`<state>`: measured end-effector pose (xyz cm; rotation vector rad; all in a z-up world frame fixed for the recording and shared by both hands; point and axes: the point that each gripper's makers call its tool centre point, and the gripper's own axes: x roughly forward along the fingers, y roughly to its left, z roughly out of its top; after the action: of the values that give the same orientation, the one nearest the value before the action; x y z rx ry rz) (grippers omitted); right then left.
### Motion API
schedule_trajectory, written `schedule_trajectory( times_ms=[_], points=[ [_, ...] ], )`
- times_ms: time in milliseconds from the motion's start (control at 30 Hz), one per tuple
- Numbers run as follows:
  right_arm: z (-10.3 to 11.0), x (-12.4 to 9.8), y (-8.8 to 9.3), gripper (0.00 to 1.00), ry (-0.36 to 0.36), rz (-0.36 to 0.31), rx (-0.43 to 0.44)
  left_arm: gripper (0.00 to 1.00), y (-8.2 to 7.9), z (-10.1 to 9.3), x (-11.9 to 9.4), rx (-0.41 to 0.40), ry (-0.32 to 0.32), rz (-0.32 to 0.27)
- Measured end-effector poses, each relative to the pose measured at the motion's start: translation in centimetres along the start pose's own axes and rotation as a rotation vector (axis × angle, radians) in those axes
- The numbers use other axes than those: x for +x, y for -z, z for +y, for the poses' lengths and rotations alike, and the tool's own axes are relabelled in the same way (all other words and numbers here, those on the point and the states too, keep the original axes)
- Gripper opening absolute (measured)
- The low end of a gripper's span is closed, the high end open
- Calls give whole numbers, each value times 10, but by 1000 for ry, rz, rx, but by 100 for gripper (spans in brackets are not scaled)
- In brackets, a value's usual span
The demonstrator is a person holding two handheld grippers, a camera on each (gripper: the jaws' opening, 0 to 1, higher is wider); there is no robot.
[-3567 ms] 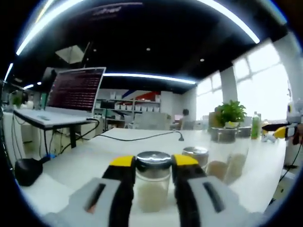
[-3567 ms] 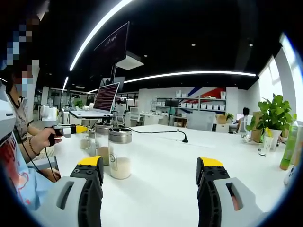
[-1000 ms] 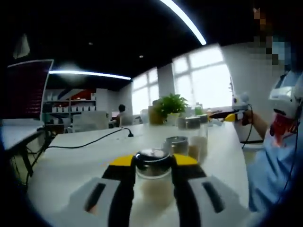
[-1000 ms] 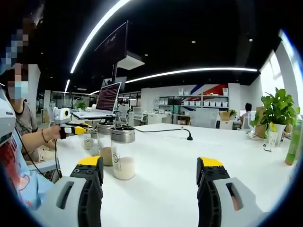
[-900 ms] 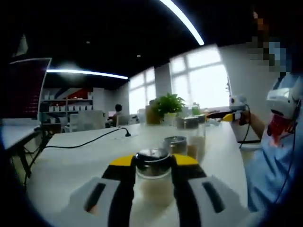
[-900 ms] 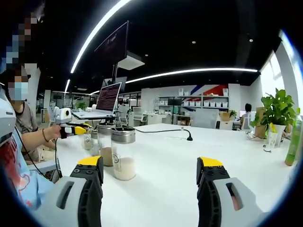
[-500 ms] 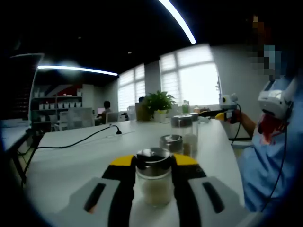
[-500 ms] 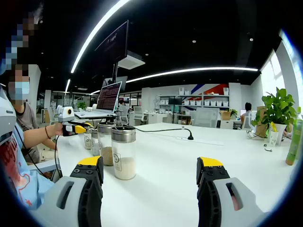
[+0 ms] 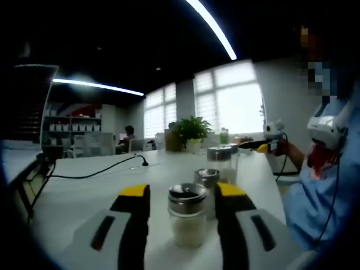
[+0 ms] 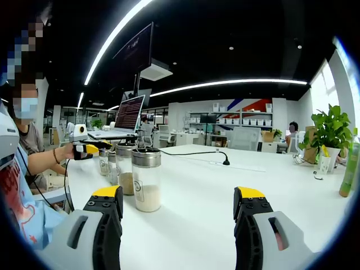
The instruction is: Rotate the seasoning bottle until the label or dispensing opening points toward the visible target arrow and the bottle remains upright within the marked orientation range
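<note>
Left gripper view looks along the long white desk (image 9: 84,185), past a black cable (image 9: 95,169) toward a green potted plant (image 9: 193,130) by the bright windows. Between this view's jaws stands the clear glass seasoning bottle with a steel lid (image 9: 187,215), upright on the desk and holding pale powder. The left claw (image 9: 183,194) is spread, with a visible gap between each yellow-tipped jaw and the glass; half a second ago those jaws were pressed against the bottle's sides. That release suggests a turn has just been finished, or that the claw is resetting for a fresh bite. No target arrow can be made out in either view, so whether the opening now faces it cannot be judged. Two more steel-lidded jars stand just behind the bottle.

Against the earliest picture, the background has swung from the laptop side to the windows, which is the camera turning with the hand.

Right gripper view shows the right claw (image 10: 180,205) spread wide over bare desk, holding nothing, much as before. To its left a similar powder jar (image 10: 146,180) carries a small label (image 10: 138,191) facing this camera.
</note>
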<state>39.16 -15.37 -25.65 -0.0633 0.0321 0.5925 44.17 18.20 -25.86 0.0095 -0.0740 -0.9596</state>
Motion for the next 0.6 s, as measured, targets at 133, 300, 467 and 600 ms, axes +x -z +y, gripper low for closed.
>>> schedule_trajectory(
  times_ms=[133, 300, 467, 600],
  points=[
    [-1, -1, 0, 83, 4, -1, 3, 48, -10, -9, -4, -15, -29, -30],
    [-1, -1, 0, 83, 6, -1, 3, 48, -19, -19, -6, -11, -67, -38],
    [-1, -1, 0, 83, 6, -1, 3, 47, -24, -6, -13, 1, -212, -15],
    [-2, -1, 1, 83, 9, 0, 6, 49, -27, -3, -18, -14, -294, -31]
  ],
)
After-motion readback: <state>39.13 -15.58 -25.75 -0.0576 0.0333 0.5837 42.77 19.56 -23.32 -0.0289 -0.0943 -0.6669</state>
